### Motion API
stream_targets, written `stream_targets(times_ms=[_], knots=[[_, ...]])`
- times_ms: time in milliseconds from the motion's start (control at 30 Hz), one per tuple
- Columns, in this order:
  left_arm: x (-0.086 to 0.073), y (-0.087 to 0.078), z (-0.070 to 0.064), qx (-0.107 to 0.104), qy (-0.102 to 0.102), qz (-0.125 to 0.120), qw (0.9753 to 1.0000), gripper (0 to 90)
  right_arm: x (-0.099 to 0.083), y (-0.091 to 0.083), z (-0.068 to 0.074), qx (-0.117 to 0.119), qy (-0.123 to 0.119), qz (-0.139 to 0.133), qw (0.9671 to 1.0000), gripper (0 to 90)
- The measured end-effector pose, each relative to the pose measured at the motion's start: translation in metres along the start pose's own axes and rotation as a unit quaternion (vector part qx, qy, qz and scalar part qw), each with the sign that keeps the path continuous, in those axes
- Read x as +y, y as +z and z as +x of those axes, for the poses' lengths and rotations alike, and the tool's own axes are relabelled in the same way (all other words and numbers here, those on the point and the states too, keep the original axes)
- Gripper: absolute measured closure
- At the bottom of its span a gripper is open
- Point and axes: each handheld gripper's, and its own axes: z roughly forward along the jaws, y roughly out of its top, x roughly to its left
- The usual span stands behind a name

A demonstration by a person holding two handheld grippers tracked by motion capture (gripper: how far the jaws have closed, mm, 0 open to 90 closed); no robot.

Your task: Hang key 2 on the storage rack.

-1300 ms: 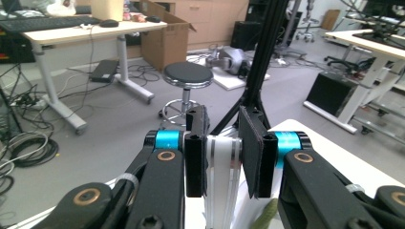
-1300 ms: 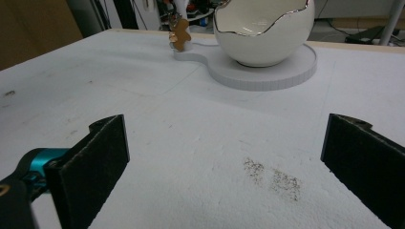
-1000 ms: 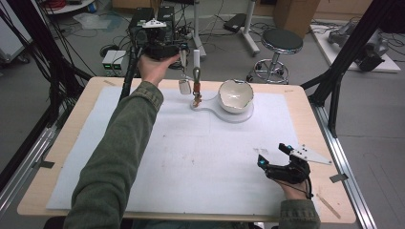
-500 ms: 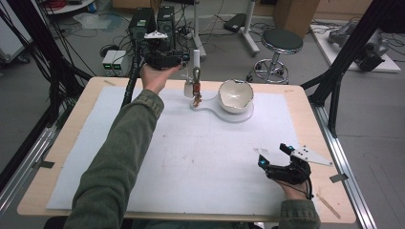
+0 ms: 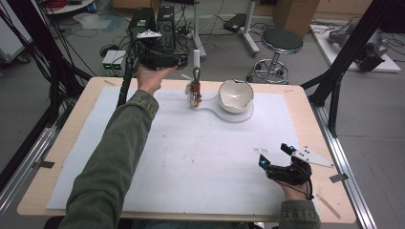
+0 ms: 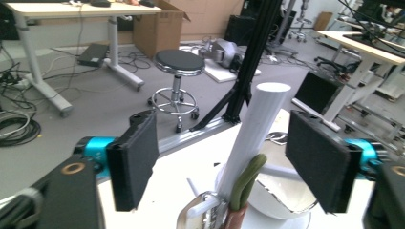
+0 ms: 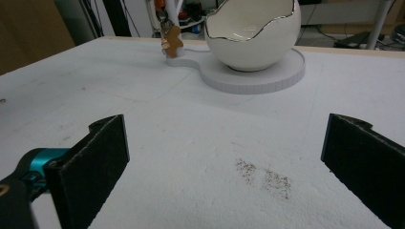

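- White post (image 6: 255,129), beside the egg-shaped bowl (image 5: 235,95), is framed by the parted left gripper (image 6: 229,157); nothing is grasped yet.
- Keys (image 5: 195,90) hang on it, unremoved.
- Right gripper (image 5: 272,155) rests released, well apart.

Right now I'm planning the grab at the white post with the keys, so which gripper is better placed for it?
Left. The left gripper is open with the white post between its jaws; the right gripper rests at the table's near edge.
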Motion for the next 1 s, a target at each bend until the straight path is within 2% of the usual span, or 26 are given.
stream_targets(times_ms=[167,267,667,833,1000], knots=[[-0.006,-0.01,0.004,0.049,0.007,0.009,0.9987,6.8,0.0,0.0,0.0,-0.001,-0.001,-0.001,1.0,1.1],[-0.011,-0.018,0.008,0.065,0.007,0.012,0.9978,2.6,0.0,0.001,0.001,-0.002,-0.001,0.0,1.0,1.1],[-0.022,-0.05,0.023,0.088,0.005,-0.002,0.9961,1.7,-0.001,0.001,0.001,-0.005,-0.004,0.002,1.0,1.1],[-0.029,-0.064,0.027,0.087,0.009,-0.014,0.9961,1.7,-0.001,0.001,0.001,-0.008,-0.002,0.001,1.0,1.1],[-0.038,-0.077,0.034,0.094,0.007,-0.019,0.9954,1.7,-0.001,0.001,0.001,-0.008,-0.003,0.0,1.0,1.1]])
